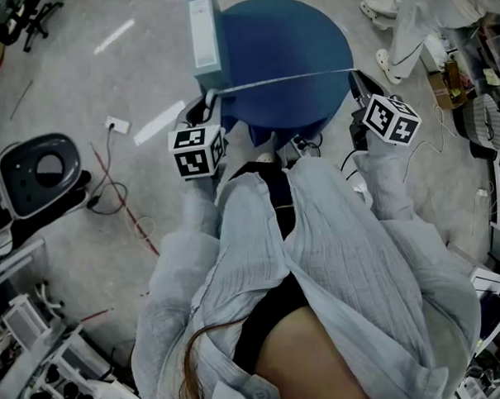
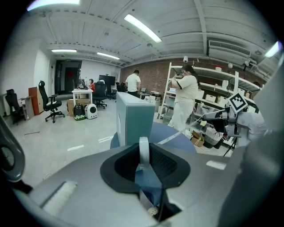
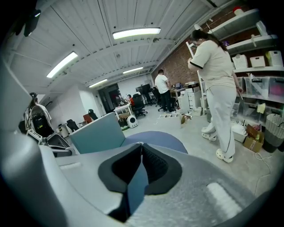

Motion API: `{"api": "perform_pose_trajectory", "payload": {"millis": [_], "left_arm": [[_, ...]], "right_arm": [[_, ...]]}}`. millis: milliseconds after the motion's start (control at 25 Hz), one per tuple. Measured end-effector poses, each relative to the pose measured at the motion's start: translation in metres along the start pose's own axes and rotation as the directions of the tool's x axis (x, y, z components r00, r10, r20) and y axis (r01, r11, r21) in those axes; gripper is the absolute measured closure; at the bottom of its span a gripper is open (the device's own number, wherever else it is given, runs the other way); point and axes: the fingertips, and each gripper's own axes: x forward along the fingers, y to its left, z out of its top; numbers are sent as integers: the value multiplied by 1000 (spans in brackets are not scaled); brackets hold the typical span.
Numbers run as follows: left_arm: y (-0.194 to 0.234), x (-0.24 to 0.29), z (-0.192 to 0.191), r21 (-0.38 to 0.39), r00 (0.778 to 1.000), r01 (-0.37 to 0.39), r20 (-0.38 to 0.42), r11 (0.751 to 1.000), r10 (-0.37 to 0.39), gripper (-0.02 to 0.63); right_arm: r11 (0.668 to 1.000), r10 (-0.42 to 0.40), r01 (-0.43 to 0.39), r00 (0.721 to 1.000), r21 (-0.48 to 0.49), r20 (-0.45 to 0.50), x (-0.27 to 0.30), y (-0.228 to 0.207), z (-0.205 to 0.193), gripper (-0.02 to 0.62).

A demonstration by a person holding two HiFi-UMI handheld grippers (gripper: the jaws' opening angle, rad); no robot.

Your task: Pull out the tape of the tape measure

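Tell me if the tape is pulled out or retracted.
Pulled out: the tape stretches from the left gripper across to the right gripper.

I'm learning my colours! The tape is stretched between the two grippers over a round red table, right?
Not red: the head view shows the round table is blue. The tape does stretch over it, from the tape measure in the left gripper to the right gripper.
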Motion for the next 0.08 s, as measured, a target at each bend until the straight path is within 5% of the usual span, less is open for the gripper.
{"api": "perform_pose_trajectory", "payload": {"millis": [80], "left_arm": [[0, 0, 0, -1, 1000, 2, 1, 1000, -2, 515]], "right_arm": [[1000, -1, 1, 1000, -1, 0, -1, 1, 0, 580]]}}
